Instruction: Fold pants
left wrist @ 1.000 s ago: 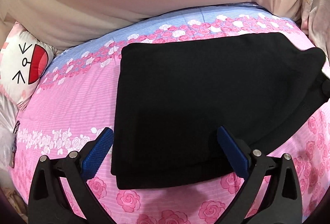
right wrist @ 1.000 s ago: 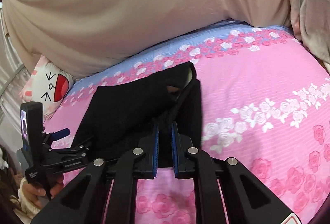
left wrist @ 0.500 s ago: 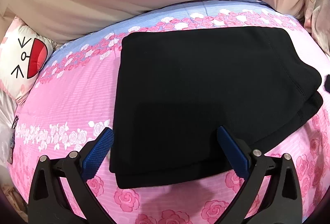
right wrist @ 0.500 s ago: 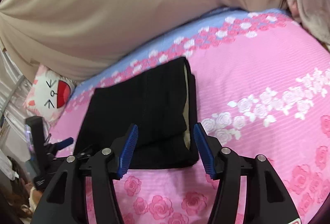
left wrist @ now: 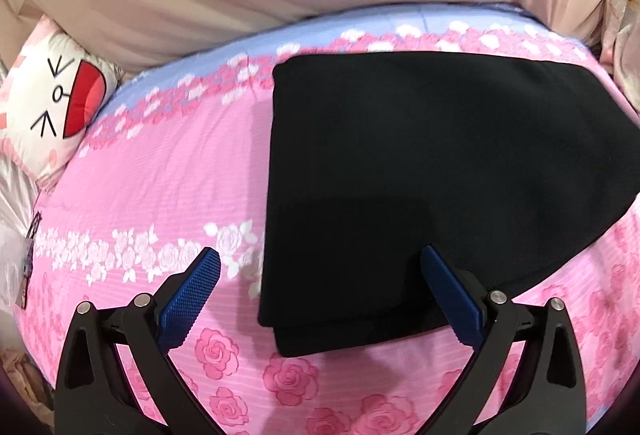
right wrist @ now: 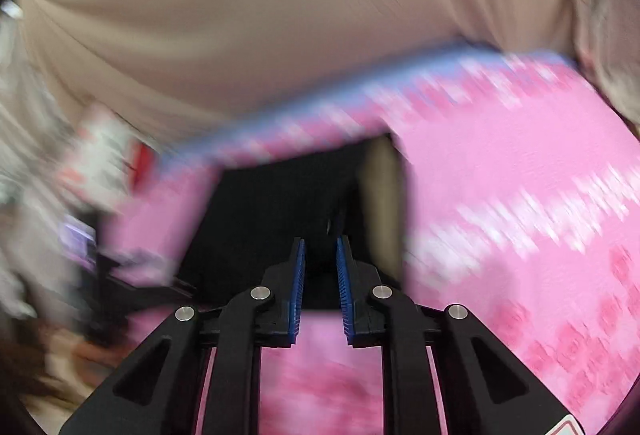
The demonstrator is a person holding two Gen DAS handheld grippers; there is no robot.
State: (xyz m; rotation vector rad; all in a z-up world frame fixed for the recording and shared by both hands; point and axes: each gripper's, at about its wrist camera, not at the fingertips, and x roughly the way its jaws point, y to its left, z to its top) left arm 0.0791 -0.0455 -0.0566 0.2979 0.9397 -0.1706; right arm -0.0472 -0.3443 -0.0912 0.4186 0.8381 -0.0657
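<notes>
The left gripper (left wrist: 320, 263) hangs just above the near edge of the pants (left wrist: 440, 175), its blue pads spread wide and holding nothing; one pad sits over the pink sheet, the other over the black cloth. The right gripper (right wrist: 320, 263) is nearly closed, with only a narrow gap between its pads. I see no cloth pinched in that gap, though the right view is smeared with motion blur, so I wouldn't swear to it.

The pants lie on the bed (left wrist: 160, 175) as a flat, dark rectangle, already doubled over, with a lower layer peeking out along the near edge. In the right view a pale strip shows along the side of the stack, probably an inner lining or waistband.

To my eye the folding is close to finished, and what's left is tidying. If another fold is wanted, the left gripper should drop onto that near corner and pinch both layers together, not just the top one, or the stack will shear apart. Lift low and carry it over slowly so the edges line up. A cartoon-face pillow (left wrist: 52, 107) sits well off to the side, out of the way.
</notes>
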